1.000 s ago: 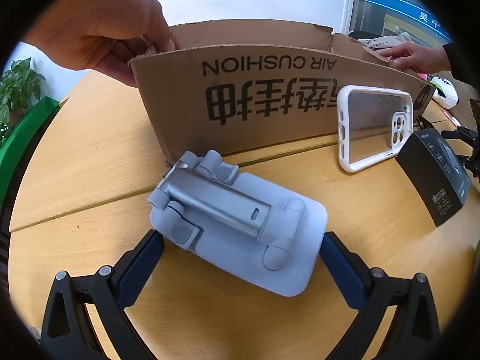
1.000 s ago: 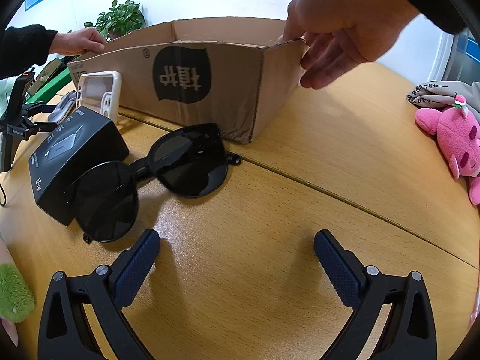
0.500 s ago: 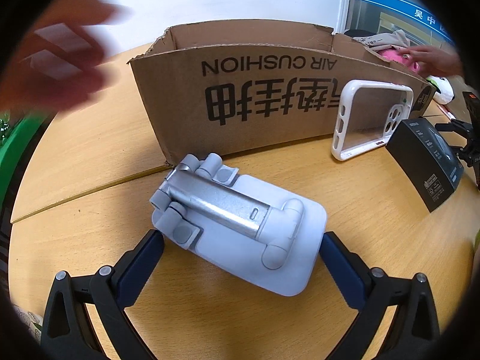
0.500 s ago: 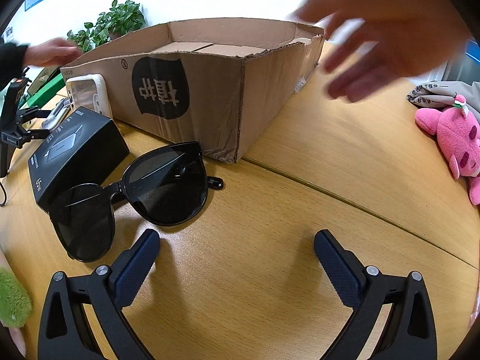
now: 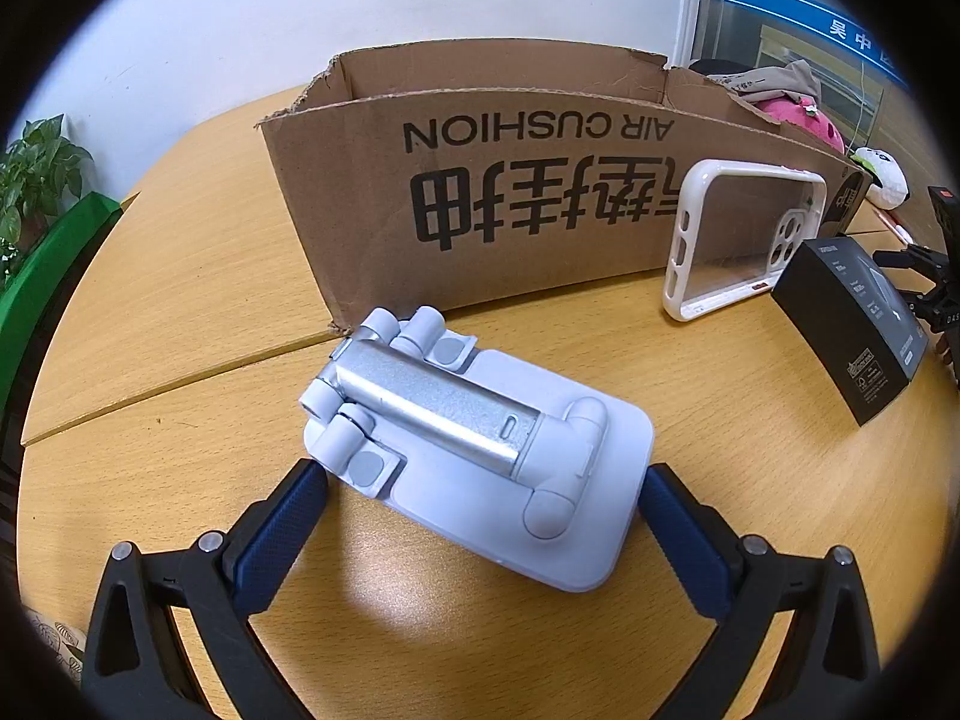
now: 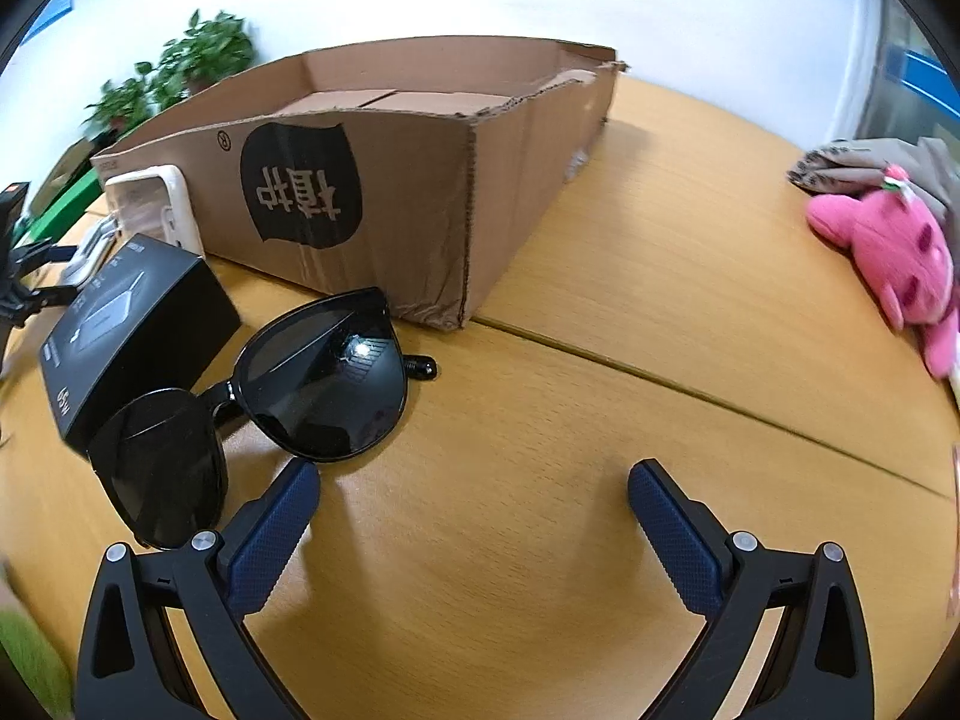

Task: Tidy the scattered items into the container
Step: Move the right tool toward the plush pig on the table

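Note:
A folded white and silver phone stand point(image 5: 474, 438) lies flat on the wooden table, and my left gripper point(image 5: 480, 480) stands open around its near end, a blue finger at each side. Behind it stands the open cardboard box point(image 5: 480, 192). A white-rimmed clear phone case point(image 5: 744, 240) leans on the box wall, with a black carton point(image 5: 852, 330) to its right. In the right wrist view, black sunglasses point(image 6: 318, 384) lie before the box point(image 6: 390, 198) beside the black carton point(image 6: 132, 324). My right gripper point(image 6: 474, 480) is open over bare table, its left fingertip just below a lens.
A pink plush toy point(image 6: 888, 252) and grey cloth point(image 6: 870, 162) lie at the table's right edge. A black clamp stand point(image 5: 936, 276) sits beyond the black carton. Potted plants point(image 6: 198, 60) stand behind the table. A seam point(image 6: 690, 390) crosses the tabletop.
The hands that held the box's corners have left the view. The box has turned a little. My right gripper has come closer to the sunglasses; the left has barely moved.

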`<state>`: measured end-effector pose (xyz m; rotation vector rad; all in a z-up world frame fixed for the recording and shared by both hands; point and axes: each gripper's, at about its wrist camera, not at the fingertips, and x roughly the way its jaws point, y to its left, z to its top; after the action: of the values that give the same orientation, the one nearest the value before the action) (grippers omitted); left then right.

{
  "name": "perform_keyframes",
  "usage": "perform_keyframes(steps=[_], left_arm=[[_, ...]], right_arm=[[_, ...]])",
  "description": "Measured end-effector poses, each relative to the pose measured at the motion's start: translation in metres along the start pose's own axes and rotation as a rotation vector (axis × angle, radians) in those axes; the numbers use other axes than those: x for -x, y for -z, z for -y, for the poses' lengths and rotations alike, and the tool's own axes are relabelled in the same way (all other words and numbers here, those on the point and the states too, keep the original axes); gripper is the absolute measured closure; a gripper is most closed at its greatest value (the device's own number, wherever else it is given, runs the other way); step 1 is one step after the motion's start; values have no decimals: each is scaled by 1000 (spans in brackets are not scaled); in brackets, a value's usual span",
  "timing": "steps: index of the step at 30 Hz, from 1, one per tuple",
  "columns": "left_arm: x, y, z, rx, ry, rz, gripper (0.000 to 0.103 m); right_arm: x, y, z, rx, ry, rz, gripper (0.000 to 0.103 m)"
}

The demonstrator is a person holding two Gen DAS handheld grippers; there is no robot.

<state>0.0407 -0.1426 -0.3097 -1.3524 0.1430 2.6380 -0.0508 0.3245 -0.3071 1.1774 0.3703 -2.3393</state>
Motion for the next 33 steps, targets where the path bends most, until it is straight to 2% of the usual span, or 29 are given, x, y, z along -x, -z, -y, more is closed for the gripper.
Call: perform_keyframes(steps=[5,6,9,11,12,16,20,23,29,33], left_arm=[[2,2,-1,8,-5,1,0],[3,5,-1,10,-5,-1,0],[11,9,-4,23,-12,-76,1],[32,15,-7,69,-23,-114,3],[48,14,-7,82,-22,-107,3],[137,-6,-1,129,-75,0,3],[213,-39,19,179,-87,37,3],[260,-61,48,201,-106,57,2],[317,-64,108,265,6,66,2],[342,-67,149,237,8,110,2]], right_arm=[[-1,-1,0,-13,7,-4,0],[0,-1,-1,-24,14,-26,0],[6,2,-5,-65,49,-218,0],[24,3,-8,-62,130,-282,0],[45,0,-12,-50,159,-263,1],[131,-30,-27,-80,170,-129,0],[206,-61,-61,-171,88,-70,0],[241,-72,-95,-165,19,-39,0],[310,-82,-156,-149,-32,70,0],[353,-86,-178,-73,35,133,0]])
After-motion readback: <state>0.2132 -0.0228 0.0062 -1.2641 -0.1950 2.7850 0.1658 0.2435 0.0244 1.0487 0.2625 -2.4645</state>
